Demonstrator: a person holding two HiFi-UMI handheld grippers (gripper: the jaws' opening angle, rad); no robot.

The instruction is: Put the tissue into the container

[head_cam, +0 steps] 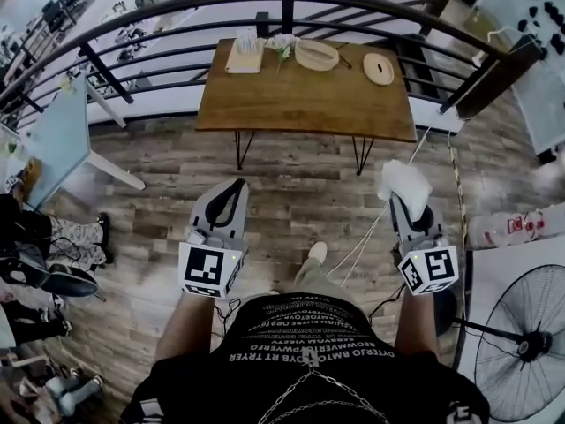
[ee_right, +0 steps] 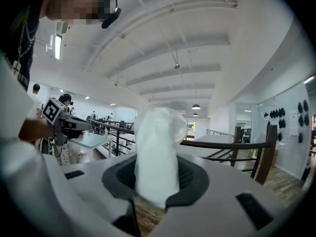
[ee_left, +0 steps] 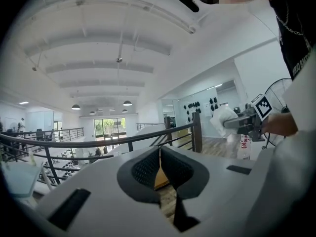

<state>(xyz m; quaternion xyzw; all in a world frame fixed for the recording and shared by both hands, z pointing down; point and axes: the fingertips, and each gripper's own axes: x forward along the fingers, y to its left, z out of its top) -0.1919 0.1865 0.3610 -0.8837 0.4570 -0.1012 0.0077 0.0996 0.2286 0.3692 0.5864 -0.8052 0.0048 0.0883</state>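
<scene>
A crumpled white tissue (head_cam: 404,181) sticks up from my right gripper (head_cam: 403,196), which is shut on it. In the right gripper view the tissue (ee_right: 157,149) fills the gap between the dark pads (ee_right: 190,174). My left gripper (head_cam: 231,190) is shut and empty, its pads (ee_left: 143,169) meeting in a thin seam. Both grippers hang over the wood floor, well short of the wooden table (head_cam: 305,95). On the table's far edge stands a clear container (head_cam: 246,42) on a small wooden tray (head_cam: 244,60). The right gripper (ee_left: 232,124) and the tissue (ee_left: 220,118) also show in the left gripper view.
A flat wooden bowl (head_cam: 316,54), a round wooden lid (head_cam: 378,68) and a small flower bunch (head_cam: 282,44) share the table. A dark railing (head_cam: 177,11) curves behind it. A floor fan (head_cam: 525,343) stands at the right, a glass table (head_cam: 57,135) and seated people's legs (head_cam: 62,237) at the left. A white cable (head_cam: 371,228) crosses the floor.
</scene>
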